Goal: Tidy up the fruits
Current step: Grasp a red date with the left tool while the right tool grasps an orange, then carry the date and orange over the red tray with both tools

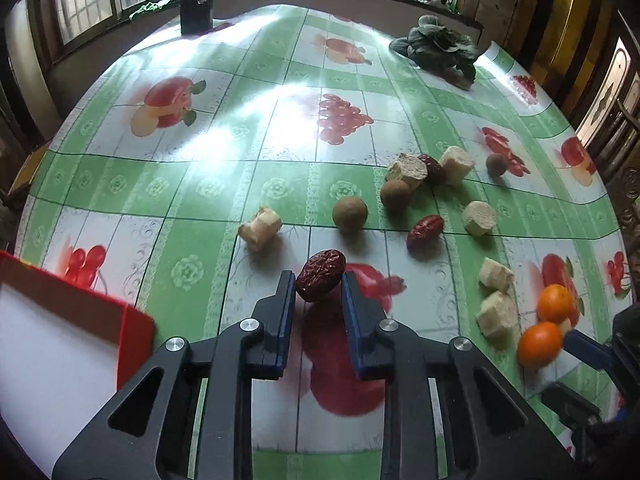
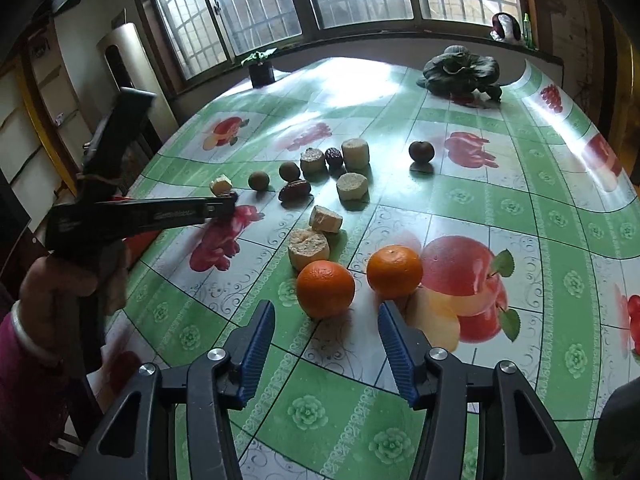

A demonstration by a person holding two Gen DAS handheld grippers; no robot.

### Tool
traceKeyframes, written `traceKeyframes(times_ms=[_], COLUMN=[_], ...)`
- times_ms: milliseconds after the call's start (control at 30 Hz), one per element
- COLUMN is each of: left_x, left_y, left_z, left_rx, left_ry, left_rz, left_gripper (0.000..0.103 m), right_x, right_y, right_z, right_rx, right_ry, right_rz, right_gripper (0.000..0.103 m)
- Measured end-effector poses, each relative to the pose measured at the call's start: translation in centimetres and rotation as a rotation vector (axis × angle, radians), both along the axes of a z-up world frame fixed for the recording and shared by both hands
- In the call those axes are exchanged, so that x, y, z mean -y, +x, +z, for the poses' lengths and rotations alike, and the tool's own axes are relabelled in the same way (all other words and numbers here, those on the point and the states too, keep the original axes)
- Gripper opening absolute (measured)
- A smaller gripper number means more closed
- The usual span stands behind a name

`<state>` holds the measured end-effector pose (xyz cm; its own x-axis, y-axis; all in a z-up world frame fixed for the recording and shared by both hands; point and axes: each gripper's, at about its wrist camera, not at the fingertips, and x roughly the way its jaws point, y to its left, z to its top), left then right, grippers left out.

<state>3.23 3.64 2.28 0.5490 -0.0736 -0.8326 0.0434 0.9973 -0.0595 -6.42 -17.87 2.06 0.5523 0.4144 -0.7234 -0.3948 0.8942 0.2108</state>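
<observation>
Nearest the cam in left wrist view: left gripper (image 1: pixel 319 285), fingers clenched on a wrinkled red date (image 1: pixel 321 275), held just above the tablecloth (image 1: pixel 224 148).

Going L to R from there: near-left corner has a red tray (image 1: pixel 134 334) w/ white inside; only part of it shows and nothing visible in that part. Then a pale fruit chunk (image 1: pixel 260 227), a brown round fruit (image 1: pixel 349 214) and a second date (image 1: pixel 425 231) mid-table, w/ a small cluster of chunks and another date farther back. Near right: two more pale chunks, then two oranges.

Right wrist view: right gripper (image 2: pixel 327 345) released, fingers wide apart, near orange (image 2: pixel 325 289) just ahead btwn the tips, not touching. Second orange (image 2: pixel 394 271) just beside it, to the right. All loose fruit sits on the cloth. Far right: dark leafy vegetable (image 2: pixel 460 70). Far left-centre: small dark pot (image 2: pixel 262 72) w/ a green plant.
</observation>
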Motion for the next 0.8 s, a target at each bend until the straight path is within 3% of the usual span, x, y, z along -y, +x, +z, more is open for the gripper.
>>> traceKeyframes(times_ms=[167,267,567,800], left_x=[0.3,0.2,-1.1,-3.7], left_y=[-2.0,-3.0,-6.6,-9.5], left_z=[1.0,1.3,2.4,4.0], left_rx=[0.025,0.028,0.046,0.085], left_ry=[0.003,0.004,0.016,0.058], left_rz=[0.003,0.0,0.034,0.105], left_gripper=[0.022,0.022,0.022,0.022], right_x=[-0.7,-1.5,-1.3,-4.1], right_y=[1.4,2.1,0.5,-1.7], right_z=[-0.4,-0.7,0.3,2.5], right_rx=[-0.023,-0.026,-0.006,0.032], right_ry=[-0.005,-0.033,0.007,0.046], right_rz=[0.002,0.007,-0.004,0.074], right_gripper=[0.052,0.034,0.033,0.033])
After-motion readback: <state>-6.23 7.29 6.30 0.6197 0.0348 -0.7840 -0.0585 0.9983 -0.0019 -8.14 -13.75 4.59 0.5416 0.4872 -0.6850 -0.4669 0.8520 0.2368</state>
